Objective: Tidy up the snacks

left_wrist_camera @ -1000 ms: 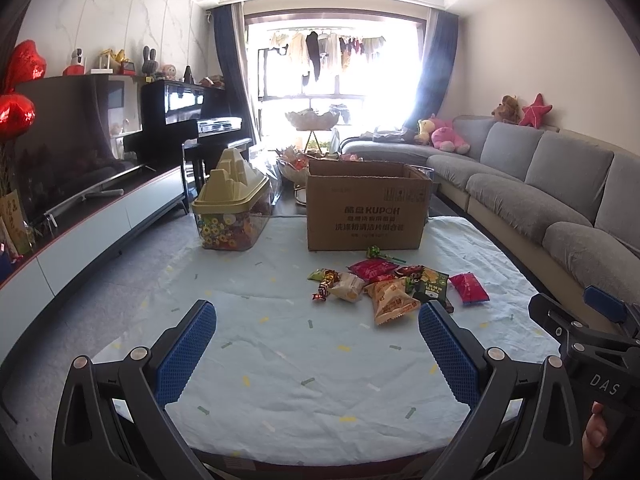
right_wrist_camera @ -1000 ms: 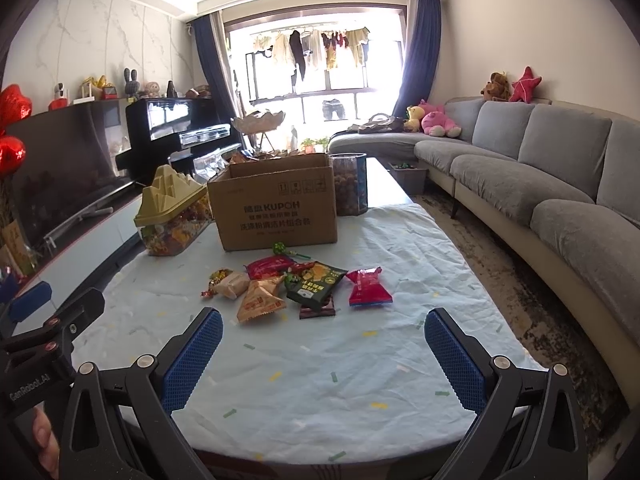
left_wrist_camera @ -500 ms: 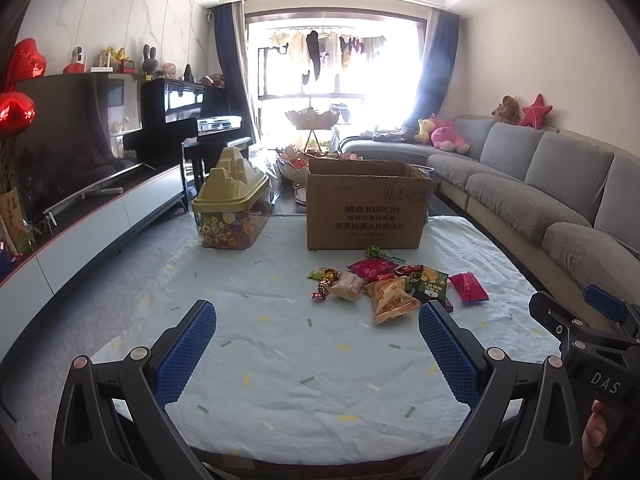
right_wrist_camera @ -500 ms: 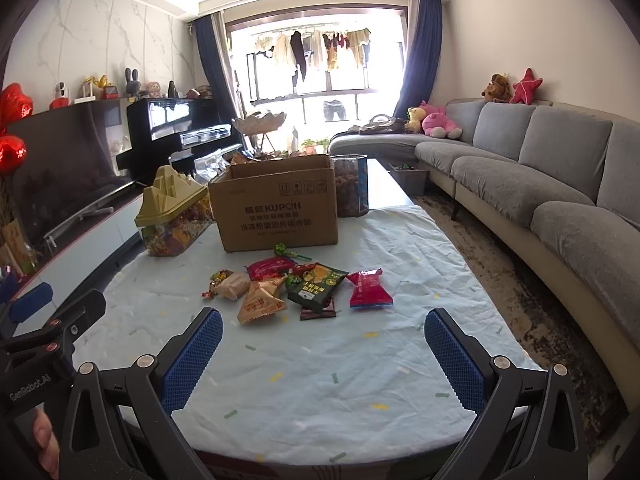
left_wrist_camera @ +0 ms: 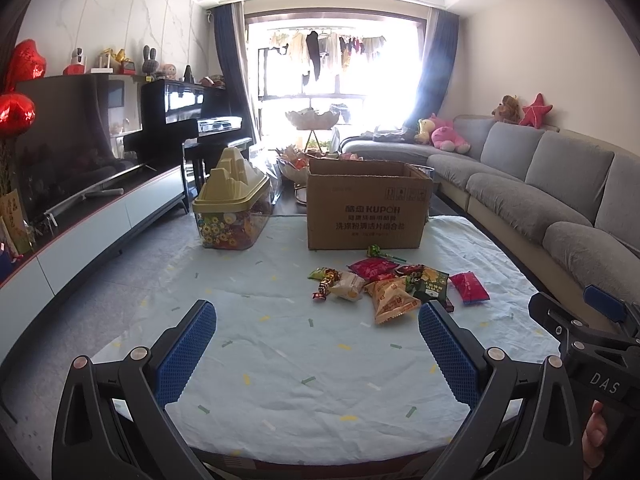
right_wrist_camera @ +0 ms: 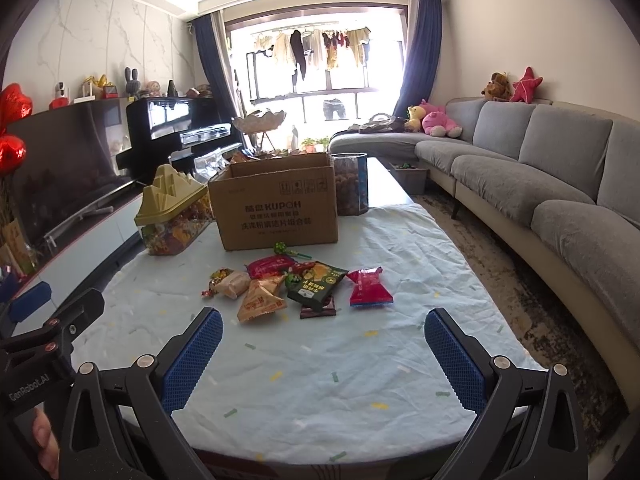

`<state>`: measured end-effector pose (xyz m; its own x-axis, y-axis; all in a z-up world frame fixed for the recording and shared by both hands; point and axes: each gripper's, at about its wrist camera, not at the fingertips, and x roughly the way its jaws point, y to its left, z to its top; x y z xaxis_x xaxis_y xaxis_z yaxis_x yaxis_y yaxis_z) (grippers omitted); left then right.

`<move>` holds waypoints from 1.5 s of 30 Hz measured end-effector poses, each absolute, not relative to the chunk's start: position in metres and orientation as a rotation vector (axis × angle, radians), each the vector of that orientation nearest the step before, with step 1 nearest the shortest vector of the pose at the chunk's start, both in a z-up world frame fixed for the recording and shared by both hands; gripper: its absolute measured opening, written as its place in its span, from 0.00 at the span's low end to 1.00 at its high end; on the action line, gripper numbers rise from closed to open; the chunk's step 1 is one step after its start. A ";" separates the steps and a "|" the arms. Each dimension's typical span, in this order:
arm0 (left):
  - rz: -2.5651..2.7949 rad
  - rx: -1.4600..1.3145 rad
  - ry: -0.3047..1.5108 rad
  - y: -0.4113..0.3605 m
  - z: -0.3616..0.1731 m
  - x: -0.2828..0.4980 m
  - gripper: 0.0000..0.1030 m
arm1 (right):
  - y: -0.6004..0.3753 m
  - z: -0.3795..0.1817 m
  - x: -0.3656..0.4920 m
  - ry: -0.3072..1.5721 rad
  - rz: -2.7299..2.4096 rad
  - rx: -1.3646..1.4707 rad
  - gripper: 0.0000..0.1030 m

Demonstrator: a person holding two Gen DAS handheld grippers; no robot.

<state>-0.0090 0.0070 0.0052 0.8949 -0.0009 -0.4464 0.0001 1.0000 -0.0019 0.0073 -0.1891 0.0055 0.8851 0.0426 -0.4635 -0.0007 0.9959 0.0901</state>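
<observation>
A pile of snack packets lies mid-table: an orange bag (left_wrist_camera: 390,300) (right_wrist_camera: 260,300), a dark green bag (left_wrist_camera: 430,285) (right_wrist_camera: 318,286), a red packet (left_wrist_camera: 468,287) (right_wrist_camera: 368,286) and several small sweets. Behind them stands an open cardboard box (left_wrist_camera: 366,216) (right_wrist_camera: 276,210). My left gripper (left_wrist_camera: 316,344) is open and empty at the table's near edge, well short of the snacks. My right gripper (right_wrist_camera: 322,348) is open and empty, also near the front edge. Each gripper shows at the edge of the other's view.
A clear tub with a yellow castle-shaped lid (left_wrist_camera: 230,208) (right_wrist_camera: 172,216) stands left of the box. A clear jar of snacks (right_wrist_camera: 352,188) stands behind the box's right side. A grey sofa (right_wrist_camera: 540,184) runs along the right, a TV cabinet (left_wrist_camera: 92,216) along the left.
The right wrist view has crept slightly closer to the snacks. The left gripper has hardly moved. Both stay open.
</observation>
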 end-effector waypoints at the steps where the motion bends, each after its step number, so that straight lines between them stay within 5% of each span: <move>1: -0.001 -0.001 0.462 0.007 0.005 -0.009 1.00 | -0.189 0.006 0.007 0.484 0.023 0.089 1.00; 35: -0.033 0.036 0.493 0.016 -0.010 0.014 1.00 | -0.176 -0.007 0.027 0.531 0.053 0.052 1.00; 45: -0.080 0.054 0.519 0.012 -0.015 0.055 0.90 | -0.176 -0.016 0.073 0.614 0.092 0.113 0.99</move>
